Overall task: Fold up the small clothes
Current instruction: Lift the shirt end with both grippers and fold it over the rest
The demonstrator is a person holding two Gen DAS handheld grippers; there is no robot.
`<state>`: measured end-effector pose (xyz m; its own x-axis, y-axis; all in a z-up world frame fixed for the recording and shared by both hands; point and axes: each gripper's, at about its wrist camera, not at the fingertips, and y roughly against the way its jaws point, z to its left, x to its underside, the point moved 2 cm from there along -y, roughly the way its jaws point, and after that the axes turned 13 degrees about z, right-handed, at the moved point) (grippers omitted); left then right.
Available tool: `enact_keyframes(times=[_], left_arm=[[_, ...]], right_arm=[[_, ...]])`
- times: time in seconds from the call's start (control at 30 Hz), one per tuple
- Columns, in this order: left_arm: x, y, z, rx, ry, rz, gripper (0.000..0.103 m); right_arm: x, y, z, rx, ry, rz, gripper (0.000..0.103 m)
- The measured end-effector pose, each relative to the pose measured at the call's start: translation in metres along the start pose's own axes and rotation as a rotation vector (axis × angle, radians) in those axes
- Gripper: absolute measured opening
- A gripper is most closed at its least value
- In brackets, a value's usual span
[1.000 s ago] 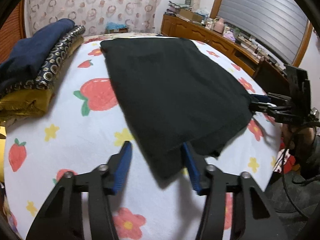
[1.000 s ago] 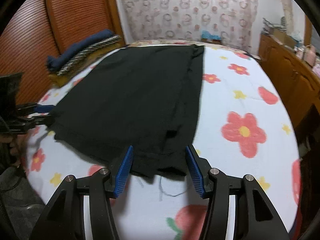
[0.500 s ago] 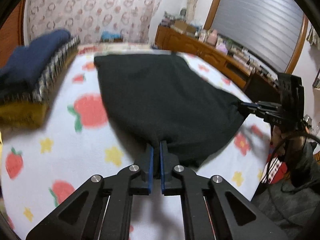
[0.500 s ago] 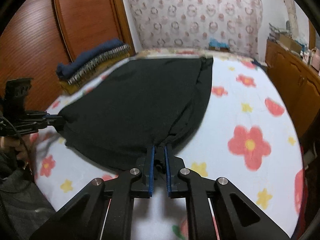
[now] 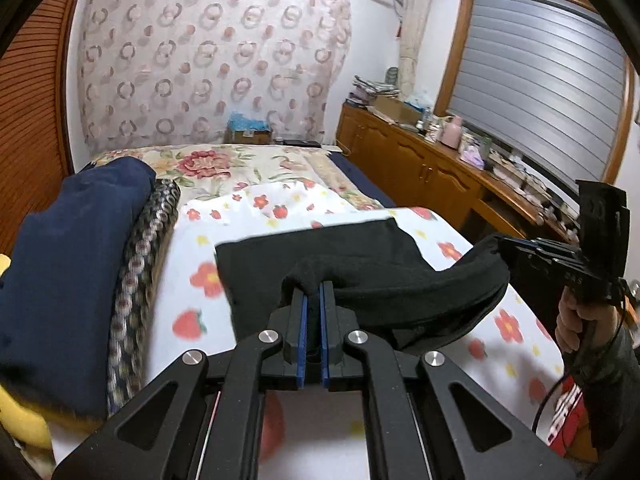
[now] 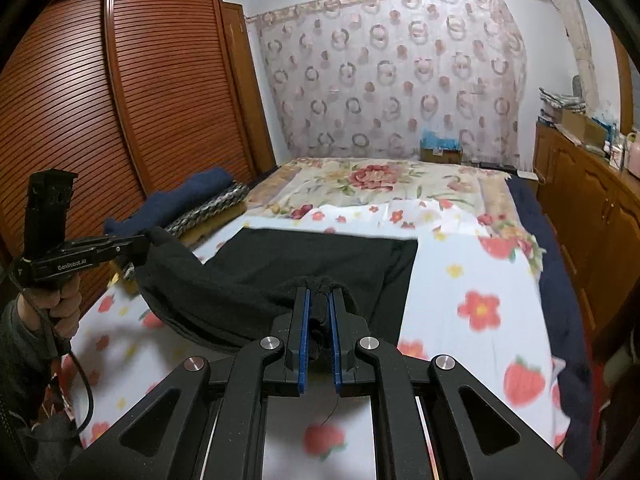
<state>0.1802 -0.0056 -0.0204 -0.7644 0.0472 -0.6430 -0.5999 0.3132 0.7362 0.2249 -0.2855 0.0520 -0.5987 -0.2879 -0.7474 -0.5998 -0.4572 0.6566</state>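
A black cloth (image 5: 360,264) lies on the bed (image 5: 188,320), on a white sheet with red flowers and strawberries. The far part of the cloth lies flat on the sheet. The near edge is lifted up off the bed and hangs in a soft curve between two claws.

The left claw (image 5: 313,294) is pinched tight on one near corner of the black cloth. A small bump of cloth sticks up between its blue pads. The right claw (image 6: 319,300) is pinched tight on the other near corner, with a bunch of cloth squeezed between its blue pads too. A thin thread hangs down below it.

In the left view, the right claw is seen beside the cloth, and a hand (image 5: 580,320) grips its handle. In the right view, another hand (image 6: 60,300) grips the left claw's handle.

Beside the black cloth, close to the brown wardrobe (image 6: 120,100), is a pile of folded clothes (image 5: 72,280). The top one is dark blue.
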Motion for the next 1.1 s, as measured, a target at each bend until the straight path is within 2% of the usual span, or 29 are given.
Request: enact_keyframes(times=[0.23, 0.47, 0.87, 0.97, 1.03, 1.07, 1.1], left_arm=[[-0.032, -0.031, 0.020, -0.034, 0.034, 0.033, 0.006], [-0.046, -0.053, 0.032, -0.055, 0.047, 0.075, 0.006], [-0.045, -0.074, 0.041, -0.065, 0.069, 0.127, 0.006], [-0.047, -0.073, 0.041, -0.114, 0.044, 0.118, 0.006], [-0.047, -0.068, 0.039, -0.103, 0.028, 0.101, 0.010], [-0.047, -0.066, 0.038, -0.102, 0.023, 0.098, 0.017], [-0.047, -0.062, 0.038, -0.111, 0.015, 0.094, 0.031]], right_arm=[[-0.040, -0.044, -0.020, -0.009, 0.000, 0.041, 0.009], [-0.071, -0.074, -0.042, -0.032, 0.000, 0.078, 0.009], [-0.085, -0.104, -0.054, -0.042, -0.007, 0.120, 0.009], [-0.088, -0.107, -0.054, -0.025, 0.007, 0.128, 0.009], [-0.088, -0.104, -0.052, -0.012, 0.015, 0.127, 0.009], [-0.089, -0.101, -0.050, 0.000, 0.018, 0.124, 0.013], [-0.089, -0.098, -0.050, 0.023, 0.019, 0.120, 0.017]])
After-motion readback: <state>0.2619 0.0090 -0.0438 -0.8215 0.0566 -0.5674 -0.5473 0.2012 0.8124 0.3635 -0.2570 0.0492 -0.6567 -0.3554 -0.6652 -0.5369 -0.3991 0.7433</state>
